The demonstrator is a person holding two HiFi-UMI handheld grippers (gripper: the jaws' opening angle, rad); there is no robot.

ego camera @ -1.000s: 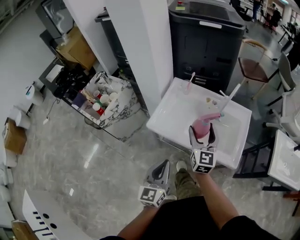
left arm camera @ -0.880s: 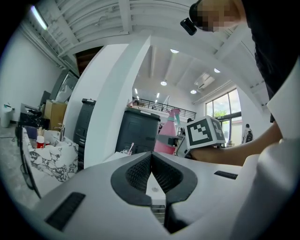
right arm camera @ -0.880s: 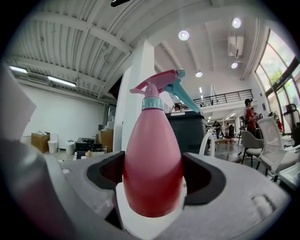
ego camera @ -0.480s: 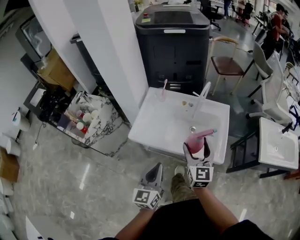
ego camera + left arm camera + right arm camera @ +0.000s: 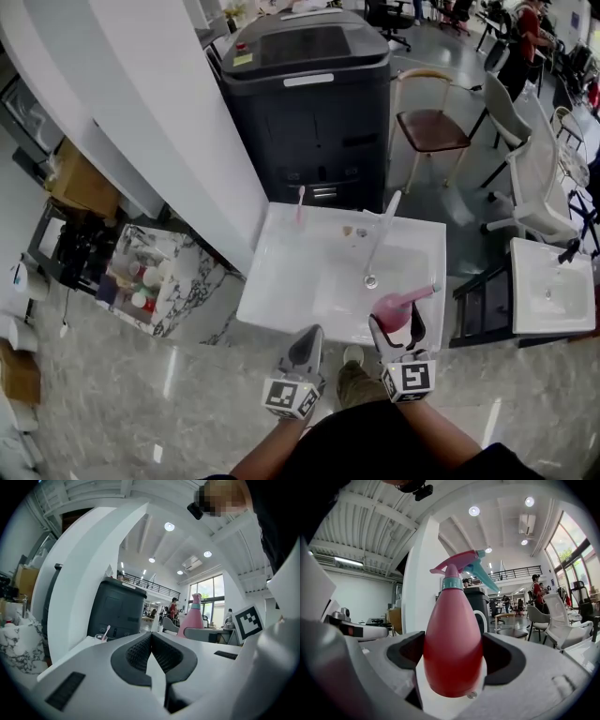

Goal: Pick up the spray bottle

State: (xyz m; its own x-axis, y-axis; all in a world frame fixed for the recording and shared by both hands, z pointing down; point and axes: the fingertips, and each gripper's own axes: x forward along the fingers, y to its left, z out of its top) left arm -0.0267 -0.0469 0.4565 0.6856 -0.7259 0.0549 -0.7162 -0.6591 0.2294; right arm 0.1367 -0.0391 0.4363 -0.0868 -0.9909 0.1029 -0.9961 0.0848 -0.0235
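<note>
A pink spray bottle (image 5: 395, 310) with a teal collar and trigger is held above the front right part of the white sink (image 5: 272, 291). My right gripper (image 5: 396, 322) is shut on its body, and in the right gripper view the bottle (image 5: 453, 641) stands upright between the two dark pads. My left gripper (image 5: 307, 345) hangs at the sink's front edge, shut with nothing in it; its pads (image 5: 140, 652) meet. From the left gripper view the bottle (image 5: 192, 620) shows to the right.
A curved white faucet (image 5: 380, 239) rises over the basin. A cup with a pink toothbrush (image 5: 300, 208) stands at the sink's back edge. Behind it is a dark grey machine (image 5: 305, 103), a white pillar (image 5: 159, 122) at left, chairs (image 5: 433, 127) and another sink (image 5: 553, 291) at right.
The view has swung, so the sink sits lower and nearer the grippers. The right gripper keeps its hold on the bottle; the left gripper stays shut beside it.
</note>
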